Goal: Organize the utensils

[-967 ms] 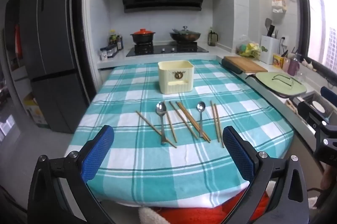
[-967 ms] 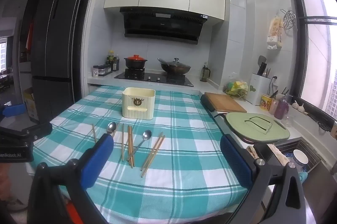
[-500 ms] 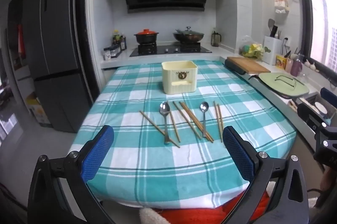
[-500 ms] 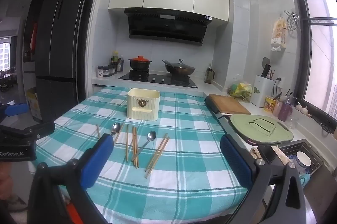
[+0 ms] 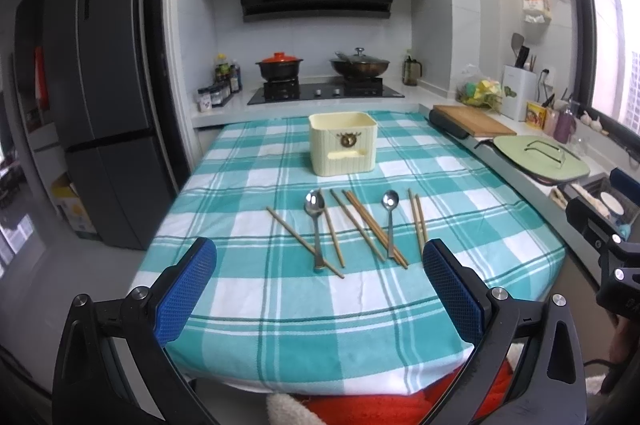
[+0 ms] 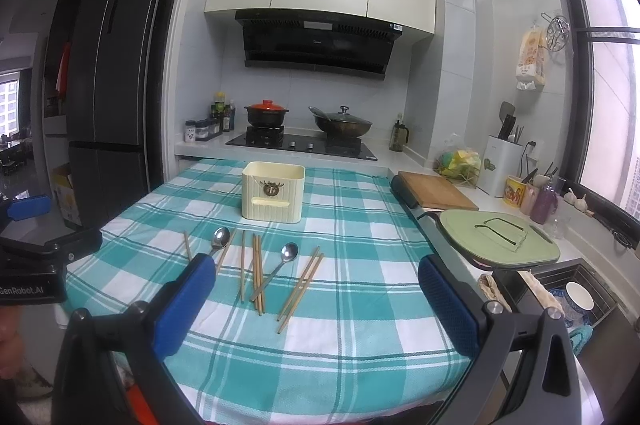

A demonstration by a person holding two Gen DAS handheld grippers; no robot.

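Chopsticks (image 5: 372, 225) and two spoons (image 5: 316, 221) lie scattered on the checked tablecloth (image 5: 280, 305), in front of the cream holder (image 5: 343, 142). Left gripper (image 5: 318, 289) and right gripper (image 6: 316, 301) both gape wide, empty, above the near edge.

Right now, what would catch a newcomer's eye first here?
The teal checked cloth over the table, with spoons and chopsticks scattered mid-table. Behind them stands a cream holder. Two open grippers, left and right, hang at the near edge.
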